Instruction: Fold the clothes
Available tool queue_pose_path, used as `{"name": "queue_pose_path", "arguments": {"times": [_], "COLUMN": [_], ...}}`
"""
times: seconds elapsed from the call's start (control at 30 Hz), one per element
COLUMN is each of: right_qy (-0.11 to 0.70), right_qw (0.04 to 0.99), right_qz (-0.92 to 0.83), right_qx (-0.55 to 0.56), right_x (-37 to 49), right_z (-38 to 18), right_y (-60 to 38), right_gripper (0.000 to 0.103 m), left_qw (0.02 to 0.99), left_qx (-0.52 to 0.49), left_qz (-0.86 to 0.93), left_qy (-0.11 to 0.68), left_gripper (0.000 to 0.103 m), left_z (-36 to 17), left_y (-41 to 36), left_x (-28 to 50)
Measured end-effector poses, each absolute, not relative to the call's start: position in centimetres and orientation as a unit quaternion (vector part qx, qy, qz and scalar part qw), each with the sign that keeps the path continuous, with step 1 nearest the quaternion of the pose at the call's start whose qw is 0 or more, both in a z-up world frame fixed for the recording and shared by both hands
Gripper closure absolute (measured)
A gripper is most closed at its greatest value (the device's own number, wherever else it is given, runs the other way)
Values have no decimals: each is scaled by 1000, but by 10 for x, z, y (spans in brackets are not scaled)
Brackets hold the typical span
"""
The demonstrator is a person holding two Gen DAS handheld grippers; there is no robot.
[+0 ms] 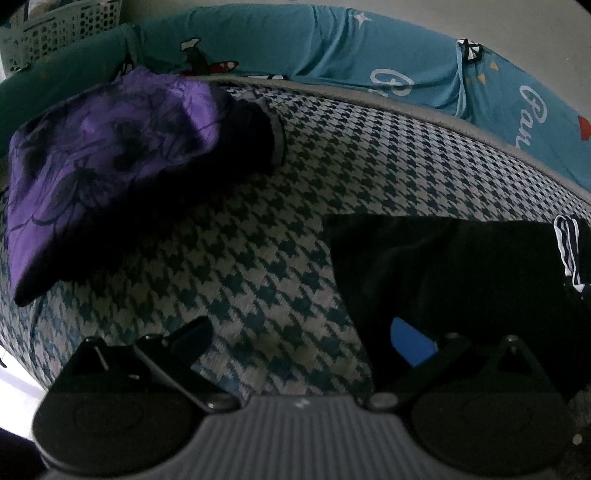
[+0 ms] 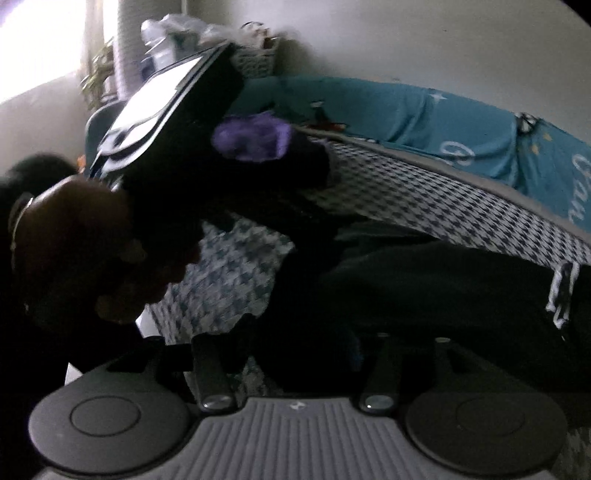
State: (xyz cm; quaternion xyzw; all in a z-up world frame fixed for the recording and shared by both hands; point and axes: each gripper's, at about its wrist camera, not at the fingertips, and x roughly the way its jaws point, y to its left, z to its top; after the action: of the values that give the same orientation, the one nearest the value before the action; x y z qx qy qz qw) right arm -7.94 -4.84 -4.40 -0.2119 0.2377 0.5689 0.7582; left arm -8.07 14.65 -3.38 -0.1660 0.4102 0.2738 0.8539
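Landmark: a houndstooth cover (image 1: 280, 229) lay over the bed, its grey edge running along the far side.
Black garment: a dark garment (image 1: 443, 280) lay flat on the cover, on the right side, with a striped trim (image 1: 569, 251) at its far right end.
Purple cloth: a purple printed cloth (image 1: 96, 158) sat bunched on the cover's far left, well apart from the black garment.
Teal sheet: a teal printed sheet (image 1: 332, 51) ran beyond the cover's far edge.
Basket: a perforated basket (image 1: 55, 33) stood past the cover's far left corner.
Left gripper: the left gripper (image 1: 306, 343) hung over the cover's near edge, jaws wide; one blue pad (image 1: 410, 341) lay over the black garment's near corner, the other finger (image 1: 192, 334) over bare cover, nothing pinched.
Right gripper: the right gripper (image 2: 295, 354) sat low at the garment's near edge; its jaws stood part way apart, and the dark, blurred view did not show whether cloth lay between them.
Hand: a hand (image 2: 92, 254) held the left gripper's body above the cover's left side.
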Motion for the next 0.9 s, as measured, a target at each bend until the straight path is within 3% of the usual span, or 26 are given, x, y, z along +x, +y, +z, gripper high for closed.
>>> {"name": "queue_pose_path", "arguments": {"times": [0.57, 0.67, 0.73, 0.9], "right_qy": [184, 181, 179, 199], "right_qw": [743, 752, 757, 772], "right_qz": [561, 555, 551, 546], "right_qx": [-315, -307, -302, -259], "right_x": [-101, -98, -96, -87], "right_z": [-79, -77, -77, -66], "right_y": [-26, -26, -25, -33], "right_gripper": [49, 69, 91, 91], "left_qw": [851, 849, 847, 839], "left_qx": [-219, -231, -233, -271], "left_qz": [223, 210, 202, 172], "left_qy": [422, 426, 434, 439], "left_gripper": [0, 0, 0, 0], "left_z": [-35, -35, -35, -33], "left_y": [150, 151, 152, 158], "left_x": [-79, -76, -72, -66]}}
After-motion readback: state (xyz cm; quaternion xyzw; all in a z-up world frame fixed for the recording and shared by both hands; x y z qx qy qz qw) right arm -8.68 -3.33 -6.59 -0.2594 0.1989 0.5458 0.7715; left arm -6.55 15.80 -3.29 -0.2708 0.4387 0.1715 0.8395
